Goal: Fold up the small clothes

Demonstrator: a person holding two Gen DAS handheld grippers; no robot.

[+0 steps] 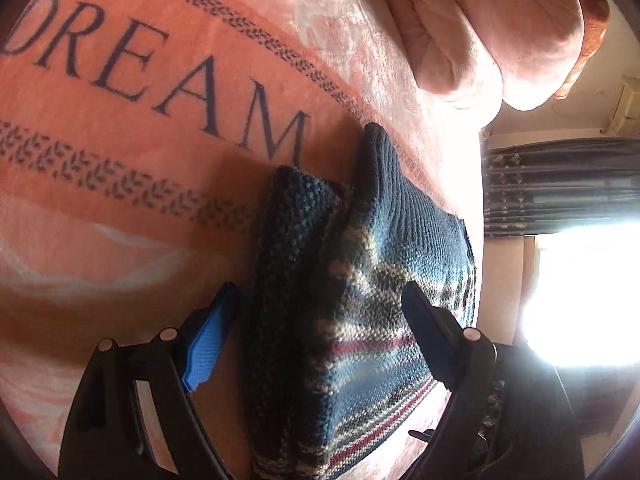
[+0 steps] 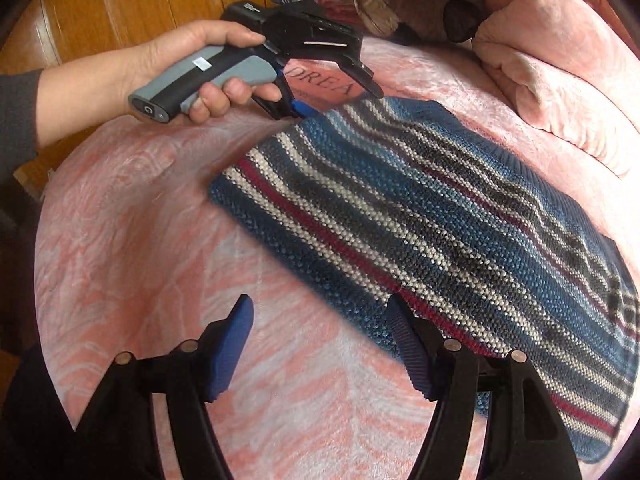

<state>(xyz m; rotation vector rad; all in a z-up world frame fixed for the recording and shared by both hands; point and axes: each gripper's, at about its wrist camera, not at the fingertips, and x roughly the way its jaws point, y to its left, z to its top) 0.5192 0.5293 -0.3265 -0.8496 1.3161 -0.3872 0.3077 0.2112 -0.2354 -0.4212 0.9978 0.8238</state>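
On the pink blanket (image 2: pixel 140 240) | striped knit sweater (image 2: pixel 440 220) lies flat | left claw (image 1: pixel 316 316) spread wide around its bunched corner | right claw (image 2: pixel 320 320) gaping, empty, at its near edge

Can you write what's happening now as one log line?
left gripper: open, around striped knit sweater corner | right gripper: open, at near edge | pink blanket

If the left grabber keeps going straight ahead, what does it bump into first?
Most likely the striped knit sweater. It already bunches up between the open fingers of the left gripper, with the pink blanket beyond it.
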